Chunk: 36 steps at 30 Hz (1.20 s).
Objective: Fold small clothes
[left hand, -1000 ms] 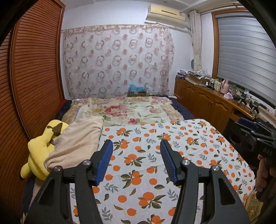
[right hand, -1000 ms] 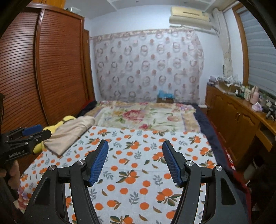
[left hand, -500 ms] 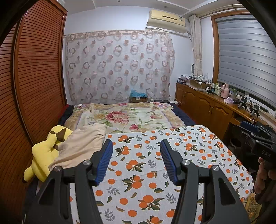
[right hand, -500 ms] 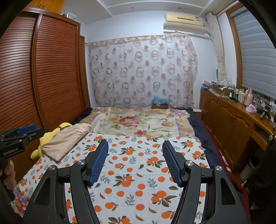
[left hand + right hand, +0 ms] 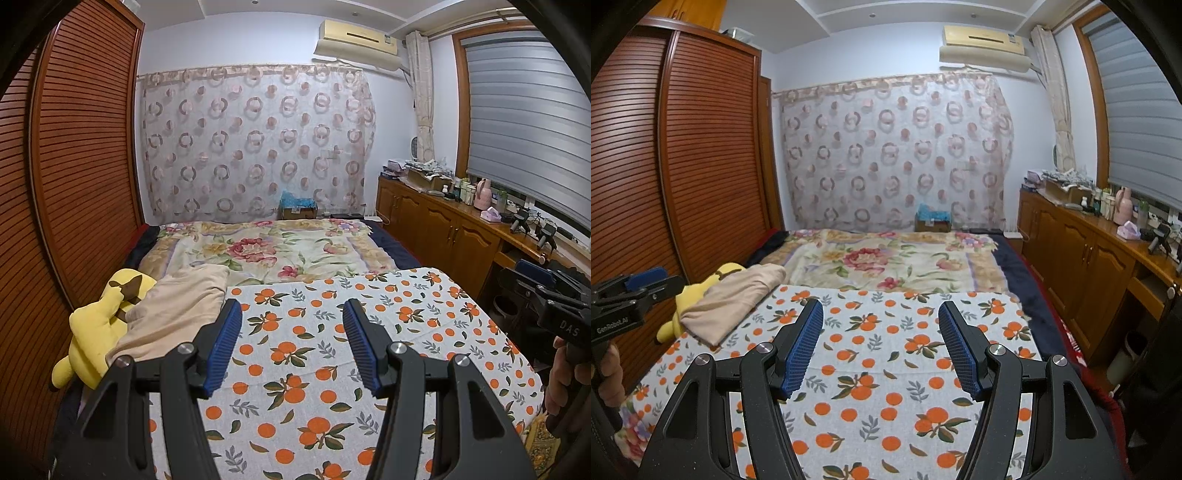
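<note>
Hovering over orange-print sheet (image 5: 295,354), left hand-held gripper (image 5: 291,321) "GenRobot.AI", right hand-held gripper (image 5: 881,325) "DAS"; both agape, empty

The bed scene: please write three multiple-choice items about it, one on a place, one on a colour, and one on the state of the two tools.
1. Where does the beige garment lie?
A. on the wooden counter
B. at the bed's left edge, against the yellow plush toy
C. between the left tool's fingers

2. What colour are the fruits printed on the white sheet?
A. orange
B. purple
C. blue

3. In what state are the left tool and the right tool?
A. both shut on the garment
B. left shut, right open
C. both open and empty

Answers:
1 B, the garment lies beside the toy and partly over it, near the wardrobe side.
2 A, orange fruits with green leaves cover the sheet.
3 C, each view shows only bare sheet between the blue pads.
</note>
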### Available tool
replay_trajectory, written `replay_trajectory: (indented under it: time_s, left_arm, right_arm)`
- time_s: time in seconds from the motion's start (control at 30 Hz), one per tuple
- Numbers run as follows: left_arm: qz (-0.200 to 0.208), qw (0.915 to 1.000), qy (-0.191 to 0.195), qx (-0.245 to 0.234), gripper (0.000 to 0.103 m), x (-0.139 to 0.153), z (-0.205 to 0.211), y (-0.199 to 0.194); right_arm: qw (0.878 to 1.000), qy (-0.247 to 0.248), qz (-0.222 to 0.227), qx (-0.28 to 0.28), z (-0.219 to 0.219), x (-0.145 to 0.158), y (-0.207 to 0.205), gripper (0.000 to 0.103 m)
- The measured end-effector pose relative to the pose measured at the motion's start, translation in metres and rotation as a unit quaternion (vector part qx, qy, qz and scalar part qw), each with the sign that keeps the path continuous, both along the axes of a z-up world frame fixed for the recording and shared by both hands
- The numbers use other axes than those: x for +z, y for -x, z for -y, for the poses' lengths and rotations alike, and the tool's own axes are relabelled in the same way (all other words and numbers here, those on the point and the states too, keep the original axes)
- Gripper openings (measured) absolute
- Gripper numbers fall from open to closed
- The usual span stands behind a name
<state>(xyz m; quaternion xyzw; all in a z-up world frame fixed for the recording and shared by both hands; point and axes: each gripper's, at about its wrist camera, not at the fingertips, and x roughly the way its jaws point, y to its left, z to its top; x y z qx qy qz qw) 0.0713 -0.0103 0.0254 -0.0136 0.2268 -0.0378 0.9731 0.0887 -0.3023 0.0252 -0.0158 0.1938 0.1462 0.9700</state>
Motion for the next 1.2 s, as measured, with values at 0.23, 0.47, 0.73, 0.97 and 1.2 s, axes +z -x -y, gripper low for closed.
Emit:
replay_trajectory:
  time_s: [0.23, 0.47, 0.73, 0.97, 1.2]
  left_arm:
    - [0.0, 1.0, 0.0, 0.001, 0.056, 0.0001, -0.0001, 0.0002]
    - [0.0, 1.0, -0.001, 0.001, 0.056, -0.0001, -0.001, 0.0005]
    - [0.0, 1.0, -0.001, 0.0, 0.056, 0.0001, -0.0013, 0.0009]
    - [0.001, 1.0, -0.001, 0.001, 0.056, -0.0009, -0.0003, 0.0005]
    - [0.0, 1.0, -0.001, 0.0, 0.056, -0.0009, -0.0007, 0.0009]
  right_arm:
    - [1.0, 0.0, 0.0, 0.0, 0.0014, -0.0001, -0.0002, 0.067]
    - [1.0, -0.001, 0.0, -0.001, 0.0016, 0.0001, 0.0002, 0.067]
    - [1.0, -0.001, 0.0, -0.001, 0.002, -0.0002, -0.0005, 0.067]
    - [1.0, -0.001, 0.0, -0.001, 0.003, 0.0, -0.0005, 0.067]
    - [1.0, -0.001, 0.0, -0.001, 0.0034, -0.0002, -0.0009, 0.067]
